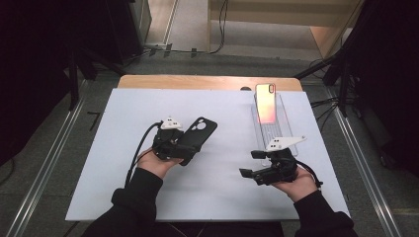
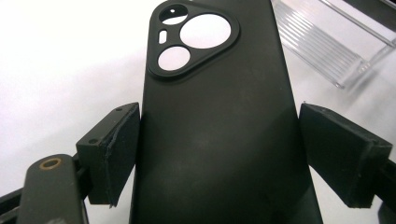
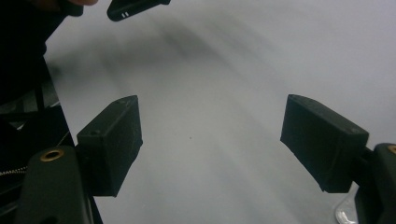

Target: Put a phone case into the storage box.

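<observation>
Gripping a black phone case (image 2: 219,130) across its width, the left gripper (image 1: 190,143) sits left of centre over the white table mat (image 1: 99,163). In the left gripper view both pads press on the case's long edges, left pad (image 2: 114,154) tight against it, right pad (image 2: 336,149) at the other edge, contact there looks made but the angle is poor. Case back faces the camera, its triangular lens cutout (image 2: 194,37) at the far end, pointing away from the hand. From the high view the case (image 1: 197,136) sticks out up and right from the jaws, tilted, seemingly lifted off the mat.

Right gripper (image 1: 249,165) is at the lower right of the mat, jaws spread wide with nothing between them; in the right gripper view just bare mat (image 3: 215,116) lies between the two pads, and the left gripper's tip shows far off at the top edge. It points toward the left, across the mat, well apart from the case.

Behind the right gripper a clear plastic stand (image 1: 272,131) runs toward the far edge of the table, with a pinkish phone (image 1: 265,103) lying on its far half. A corner of that stand (image 2: 327,51) also shows past the case in the left gripper view. Dark sleeves come in from the bottom
</observation>
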